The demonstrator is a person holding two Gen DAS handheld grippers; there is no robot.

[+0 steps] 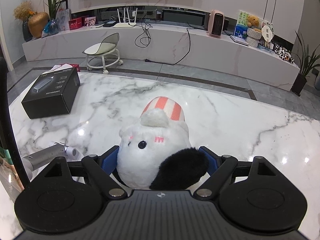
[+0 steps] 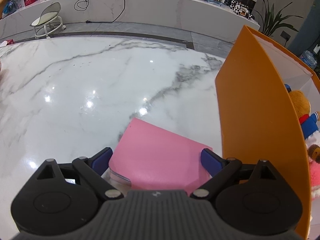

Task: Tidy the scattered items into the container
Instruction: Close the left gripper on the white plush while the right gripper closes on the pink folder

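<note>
In the left wrist view my left gripper (image 1: 160, 158) is shut on a white plush dog (image 1: 152, 150) with a black ear and a pink-striped hat; its blue pads (image 1: 109, 160) press the toy's sides above the marble table (image 1: 220, 124). In the right wrist view my right gripper (image 2: 158, 158) has its blue pads on both sides of a pink box (image 2: 158, 156), which it holds just above the table. The orange container (image 2: 258, 110) stands open at the right, close beside the gripper. It holds a brown teddy bear (image 2: 302, 108) in blue clothes and another plush toy (image 2: 315, 166).
A black product box (image 1: 52, 94) lies on the table's far left. A silver cylindrical device (image 1: 50, 154) lies at the left, near my left gripper. Beyond the table are a wheeled stool (image 1: 104, 52) and a long marble TV shelf (image 1: 160, 40) with clutter.
</note>
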